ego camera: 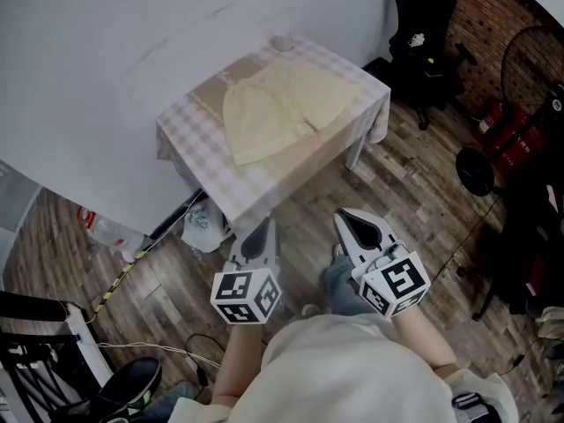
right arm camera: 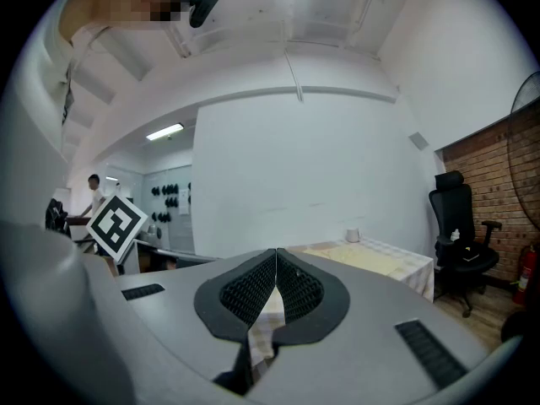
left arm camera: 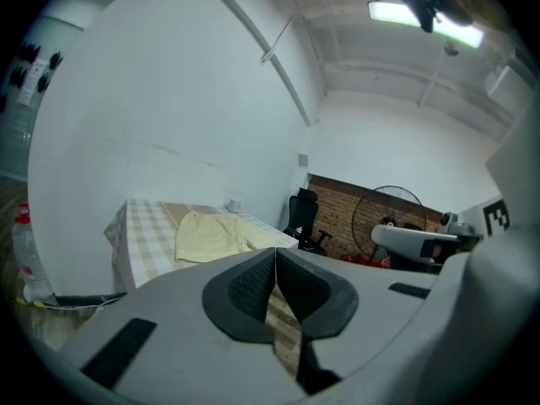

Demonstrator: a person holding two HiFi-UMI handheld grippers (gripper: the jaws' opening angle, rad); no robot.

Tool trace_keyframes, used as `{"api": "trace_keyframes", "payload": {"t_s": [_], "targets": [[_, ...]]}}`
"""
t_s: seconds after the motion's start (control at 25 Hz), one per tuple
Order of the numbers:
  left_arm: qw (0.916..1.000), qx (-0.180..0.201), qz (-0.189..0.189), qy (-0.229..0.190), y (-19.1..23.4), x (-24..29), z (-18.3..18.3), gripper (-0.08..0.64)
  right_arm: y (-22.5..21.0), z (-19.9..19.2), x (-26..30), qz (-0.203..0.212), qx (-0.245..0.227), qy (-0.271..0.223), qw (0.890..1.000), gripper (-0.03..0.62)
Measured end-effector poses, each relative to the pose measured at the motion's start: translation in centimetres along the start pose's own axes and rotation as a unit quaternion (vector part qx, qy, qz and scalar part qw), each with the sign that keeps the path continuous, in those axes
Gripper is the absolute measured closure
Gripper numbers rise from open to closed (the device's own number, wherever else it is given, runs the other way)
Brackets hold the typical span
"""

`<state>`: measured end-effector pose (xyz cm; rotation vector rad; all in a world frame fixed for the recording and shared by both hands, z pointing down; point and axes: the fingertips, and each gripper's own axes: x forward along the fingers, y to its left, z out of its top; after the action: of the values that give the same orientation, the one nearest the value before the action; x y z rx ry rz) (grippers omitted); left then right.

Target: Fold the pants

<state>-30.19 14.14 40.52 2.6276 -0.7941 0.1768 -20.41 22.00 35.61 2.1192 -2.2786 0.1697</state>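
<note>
The pale yellow fabric pants point(ego camera: 280, 108) lay spread flat on the checked-cloth desk point(ego camera: 189, 139). The left tongs point(ego camera: 258, 234) and right tongs point(ego camera: 359, 227) were above the brown wooden floor point(ego camera: 414, 192), well apart from the pants, pointing towards the desk. Both sets of jaws were pressed together, holding nothing.

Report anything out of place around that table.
Nothing damaged or spilled. The pants lie flat, unfolded, on the table. Only clutter: a plastic bag and a bottle on the floor by its near-left corner.
</note>
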Motion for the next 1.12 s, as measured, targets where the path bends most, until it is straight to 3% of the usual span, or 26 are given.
{"api": "trace_keyframes", "payload": {"t_s": [0.32,0.84,1.12], "targets": [[0.9994,-0.009,0.031,-0.011,1.2,7.1,2.6,0.554,-7.0,1.6,5.2,0.018,-0.004,0.000,1.000,0.592],[0.9940,-0.020,0.098,-0.044,1.1,17.3,7.5,0.554,-16.9,4.7,12.6,0.093,-0.010,-0.005,0.996,0.592],[0.9866,-0.042,0.148,-0.054,1.9,21.1,7.8,0.554,-20.7,4.9,15.8,0.138,-0.011,0.001,0.990,0.592]]}}
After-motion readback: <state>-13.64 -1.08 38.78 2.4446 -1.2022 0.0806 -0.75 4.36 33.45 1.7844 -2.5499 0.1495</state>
